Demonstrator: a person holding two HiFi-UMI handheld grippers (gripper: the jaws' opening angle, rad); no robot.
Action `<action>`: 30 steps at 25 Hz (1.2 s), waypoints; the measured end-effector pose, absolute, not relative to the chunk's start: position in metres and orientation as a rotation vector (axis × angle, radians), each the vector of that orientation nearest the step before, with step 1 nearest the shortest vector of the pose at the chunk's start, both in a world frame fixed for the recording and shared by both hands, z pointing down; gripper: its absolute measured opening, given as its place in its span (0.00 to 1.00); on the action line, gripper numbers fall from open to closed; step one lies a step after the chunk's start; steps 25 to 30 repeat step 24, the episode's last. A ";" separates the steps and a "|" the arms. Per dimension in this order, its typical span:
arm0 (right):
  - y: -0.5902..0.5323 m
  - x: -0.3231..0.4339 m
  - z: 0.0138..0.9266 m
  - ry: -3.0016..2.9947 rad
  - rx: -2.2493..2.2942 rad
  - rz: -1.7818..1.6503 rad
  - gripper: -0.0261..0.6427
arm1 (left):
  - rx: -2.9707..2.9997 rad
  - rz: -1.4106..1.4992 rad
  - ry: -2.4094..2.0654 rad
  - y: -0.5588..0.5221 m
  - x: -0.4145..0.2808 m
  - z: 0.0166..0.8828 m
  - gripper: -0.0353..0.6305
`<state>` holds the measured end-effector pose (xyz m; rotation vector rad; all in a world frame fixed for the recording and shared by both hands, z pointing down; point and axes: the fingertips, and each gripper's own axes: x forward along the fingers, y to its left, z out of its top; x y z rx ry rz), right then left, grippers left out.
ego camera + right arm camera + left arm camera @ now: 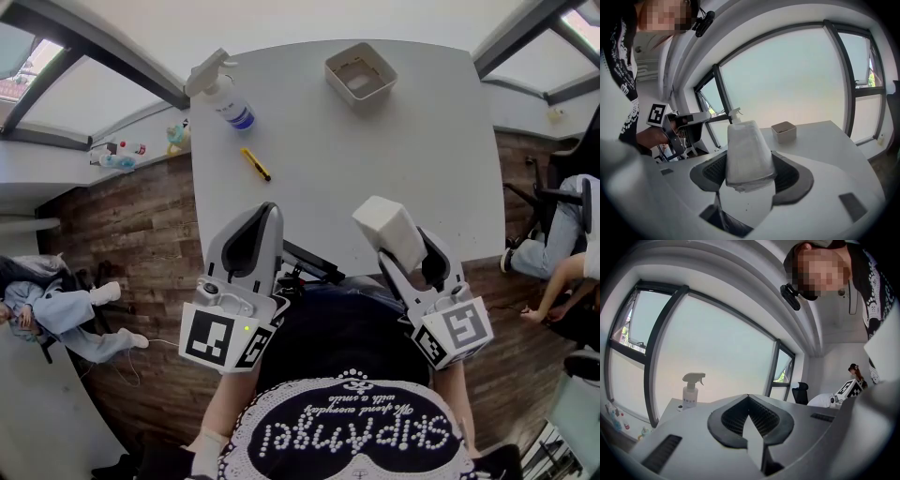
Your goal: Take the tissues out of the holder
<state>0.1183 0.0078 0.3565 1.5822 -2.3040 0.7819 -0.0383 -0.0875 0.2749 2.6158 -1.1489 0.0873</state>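
Right gripper view: the right gripper [750,168] grasps the white tissue pack [746,145] between its jaws, the holder [783,131] stands well ahead on the table [825,145], and the left gripper [749,401] is clenched, empty.

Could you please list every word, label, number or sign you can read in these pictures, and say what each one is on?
"SkipAngel", as best it reads, upside down in beads, on the person's shirt.
Script line beside it on the shirt: too small to read.
Label on the spray bottle: too small and blurred to read.
Left marker cube and right marker cube: black-and-white code squares only, no words.
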 end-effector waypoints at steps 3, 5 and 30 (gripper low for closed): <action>0.008 0.120 0.357 -2.303 1.592 0.792 0.46 | 2.617 0.085 -1.150 -0.087 -0.038 0.275 0.06; 0.007 0.120 0.357 -2.302 1.594 0.792 0.46 | 2.619 0.084 -1.150 -0.087 -0.038 0.275 0.06; 0.007 0.121 0.357 -2.297 1.592 0.791 0.46 | 2.618 0.078 -1.160 -0.089 -0.039 0.274 0.06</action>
